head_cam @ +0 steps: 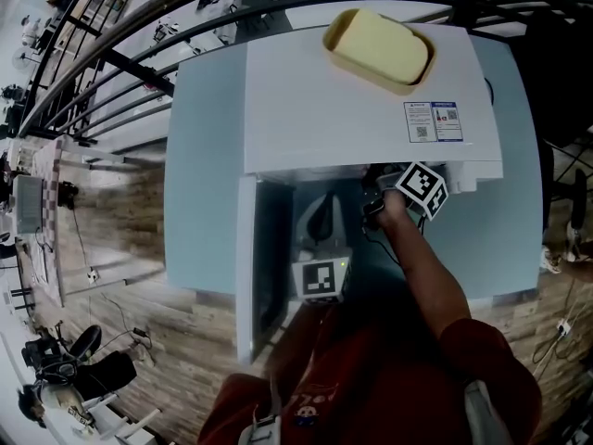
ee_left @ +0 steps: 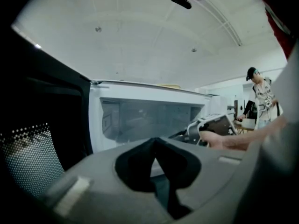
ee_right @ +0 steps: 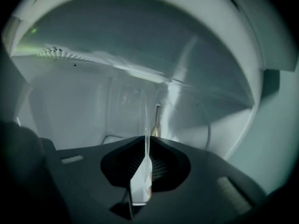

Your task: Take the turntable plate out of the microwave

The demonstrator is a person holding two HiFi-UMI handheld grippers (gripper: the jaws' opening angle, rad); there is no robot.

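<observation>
The white microwave [head_cam: 361,91] stands on a pale blue table [head_cam: 204,174] with its door [head_cam: 248,267] swung open to the left. My right gripper [head_cam: 389,185] reaches into the cavity from the front right. In the right gripper view the clear glass turntable plate [ee_right: 140,181] appears edge-on, and the right gripper [ee_right: 145,141] is shut on its rim. My left gripper [head_cam: 324,209] hovers in front of the open cavity [ee_left: 154,120]. Its jaws are shut with nothing between them, and it sees the right gripper [ee_left: 210,125] and the hand that bears it.
A yellow lidded container [head_cam: 380,47] sits on top of the microwave. The open door's dark mesh window [ee_left: 32,157] fills the left side of the left gripper view. A person [ee_left: 259,97] stands far off at the right. Wooden floor and a curved railing [head_cam: 111,58] lie to the left.
</observation>
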